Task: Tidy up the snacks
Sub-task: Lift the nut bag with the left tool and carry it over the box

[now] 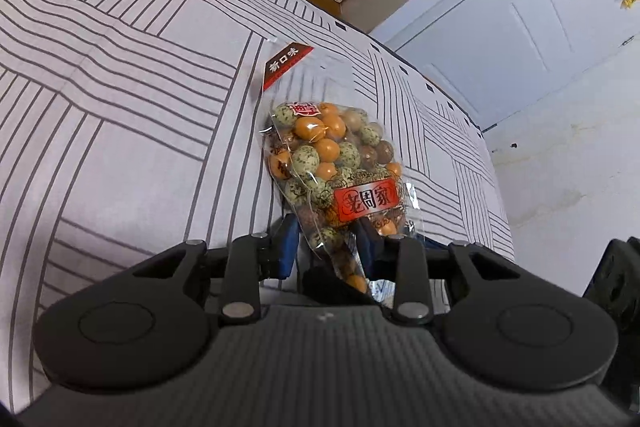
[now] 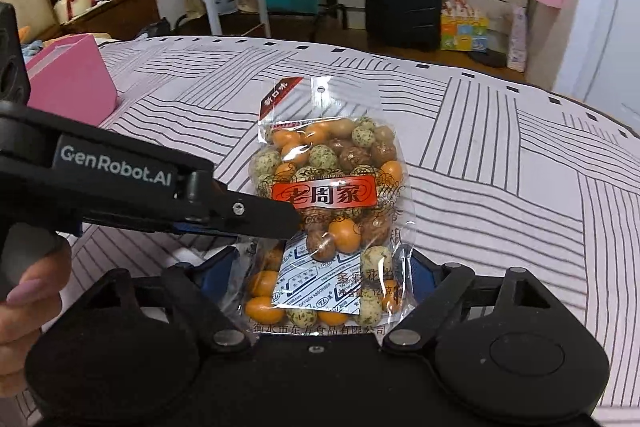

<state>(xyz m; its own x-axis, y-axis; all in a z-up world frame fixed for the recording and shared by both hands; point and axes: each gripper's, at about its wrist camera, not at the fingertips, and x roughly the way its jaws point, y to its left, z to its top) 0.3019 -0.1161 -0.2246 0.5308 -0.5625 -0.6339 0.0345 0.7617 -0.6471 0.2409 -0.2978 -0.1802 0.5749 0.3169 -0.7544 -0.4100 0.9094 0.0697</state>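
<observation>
Right wrist view: clear plastic bag of orange, speckled and brown coated nuts (image 2: pixel 328 211), frame centre over striped bedsheet (image 2: pixel 500 155), pinched by left gripper (image 2: pixel 294 227); right gripper (image 2: pixel 324 279) straddles its lower end unclamped, and should close squarely before left lets go.

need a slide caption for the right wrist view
Clear bag of coated nuts on a striped bedsheet, pinched by the left tongs and lying between the open right tongs.
</observation>
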